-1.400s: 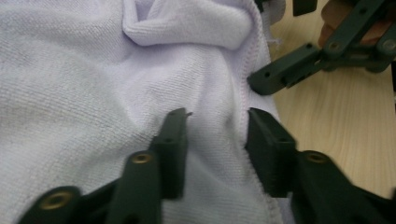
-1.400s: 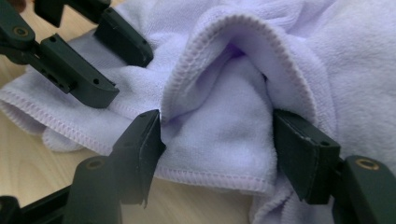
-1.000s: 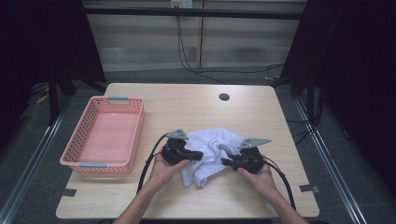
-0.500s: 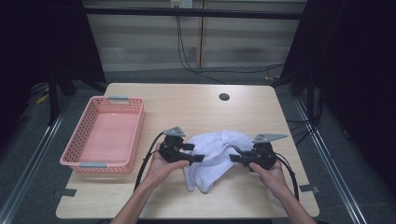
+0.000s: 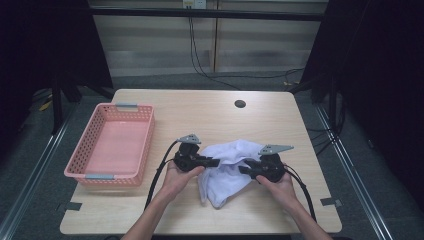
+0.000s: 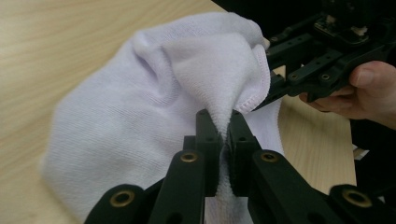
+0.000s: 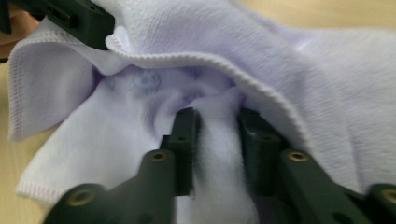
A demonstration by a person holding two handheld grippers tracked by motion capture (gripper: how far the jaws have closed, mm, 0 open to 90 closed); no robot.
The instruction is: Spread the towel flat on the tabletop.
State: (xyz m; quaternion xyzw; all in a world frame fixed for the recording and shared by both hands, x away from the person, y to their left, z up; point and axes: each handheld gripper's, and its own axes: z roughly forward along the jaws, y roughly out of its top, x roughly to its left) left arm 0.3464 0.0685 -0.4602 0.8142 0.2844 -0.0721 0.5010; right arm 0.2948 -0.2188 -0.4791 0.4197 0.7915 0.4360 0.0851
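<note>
A white cloth (image 5: 227, 167) lies crumpled on the wooden table (image 5: 200, 115), stretched between both grippers. My left gripper (image 5: 214, 162) comes in from the left and is shut on a raised fold of the cloth (image 6: 140, 116), pinched thin between its jaws (image 6: 219, 116). My right gripper (image 5: 243, 170) comes in from the right. It is shut on a thicker fold of the cloth (image 7: 280, 56) between its jaws (image 7: 217, 119). The two sets of tips are close together and face each other. The right gripper (image 6: 317, 60) also appears in the left gripper view, with a hand on it.
An empty pink basket (image 5: 82, 147) stands at the table's left side. A small dark hole (image 5: 240, 104) marks the table's far middle. Cables trail from both grippers toward the front edge. Dark floor and rails surround the table.
The cloth has been pulled out from a tight bunch, and a loose tail now lies toward the front edge. The right hand has shifted slightly right, while both grippers stay on the cloth.
</note>
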